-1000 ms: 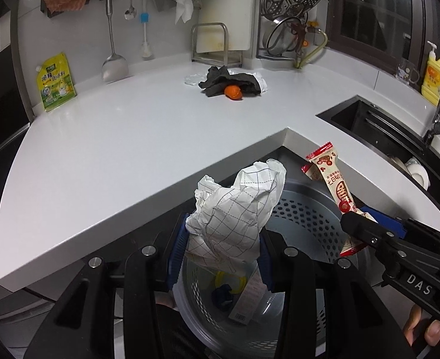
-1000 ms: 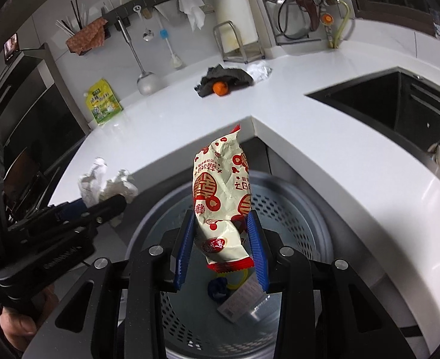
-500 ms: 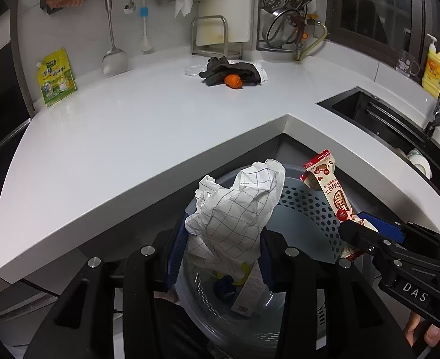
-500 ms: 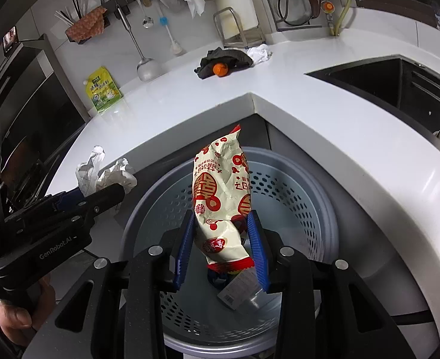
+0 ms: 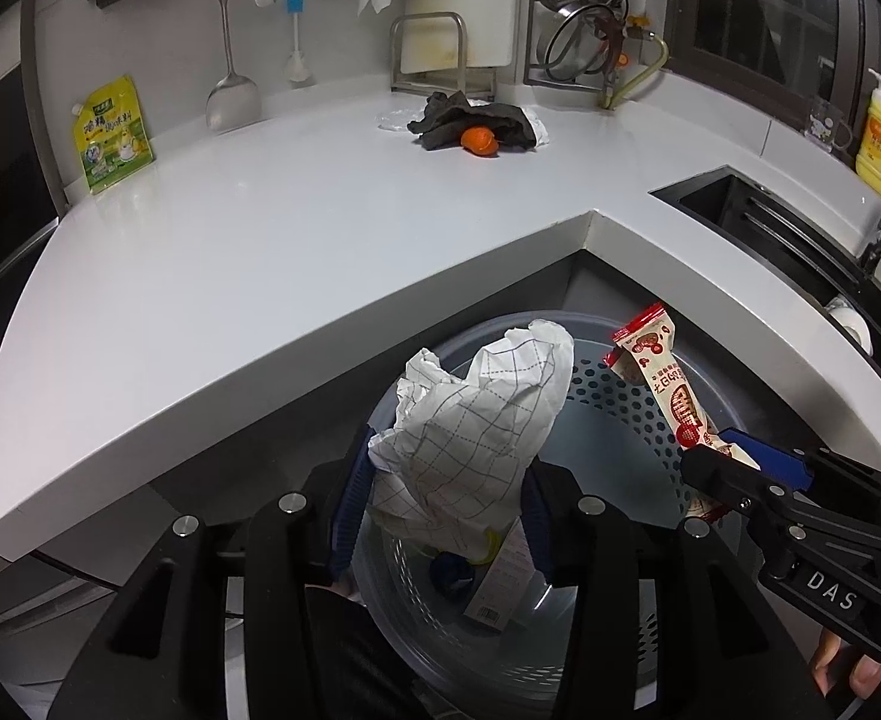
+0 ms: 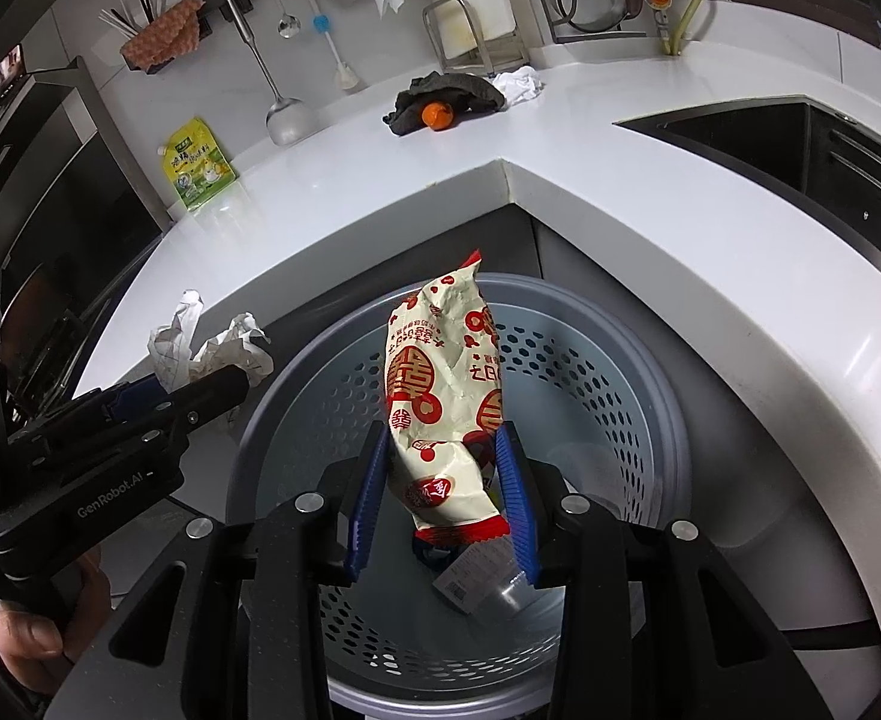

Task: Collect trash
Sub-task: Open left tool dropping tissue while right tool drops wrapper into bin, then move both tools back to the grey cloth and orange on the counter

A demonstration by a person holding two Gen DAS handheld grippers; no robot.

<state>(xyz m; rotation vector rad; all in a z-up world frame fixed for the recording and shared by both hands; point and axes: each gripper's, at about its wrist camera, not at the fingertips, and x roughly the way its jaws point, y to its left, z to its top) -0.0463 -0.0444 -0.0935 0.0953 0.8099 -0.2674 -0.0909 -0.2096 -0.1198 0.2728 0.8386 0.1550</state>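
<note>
My left gripper (image 5: 440,468) is shut on a crumpled white checked paper (image 5: 470,420) and holds it over the near rim of a grey perforated trash bin (image 5: 620,408). My right gripper (image 6: 443,468) holds a red and cream snack wrapper (image 6: 440,396) upright over the bin (image 6: 590,372); its jaws stand slightly wider than the wrapper. Some trash lies on the bin floor, including a barcoded packet (image 6: 470,570). In the right wrist view the left gripper (image 6: 200,390) and paper (image 6: 206,342) show at left. In the left wrist view the right gripper (image 5: 734,456) and wrapper (image 5: 662,378) show at right.
The white L-shaped counter (image 5: 290,240) wraps around the bin. A dark cloth (image 5: 470,120) with an orange fruit (image 5: 479,141) lies at the back. A yellow pouch (image 5: 113,135) leans on the wall at left. A sink (image 5: 770,222) is at right.
Both grippers have moved back from the counter and down toward the bin, which now fills more of both views. The right jaws have opened a little around the wrapper.
</note>
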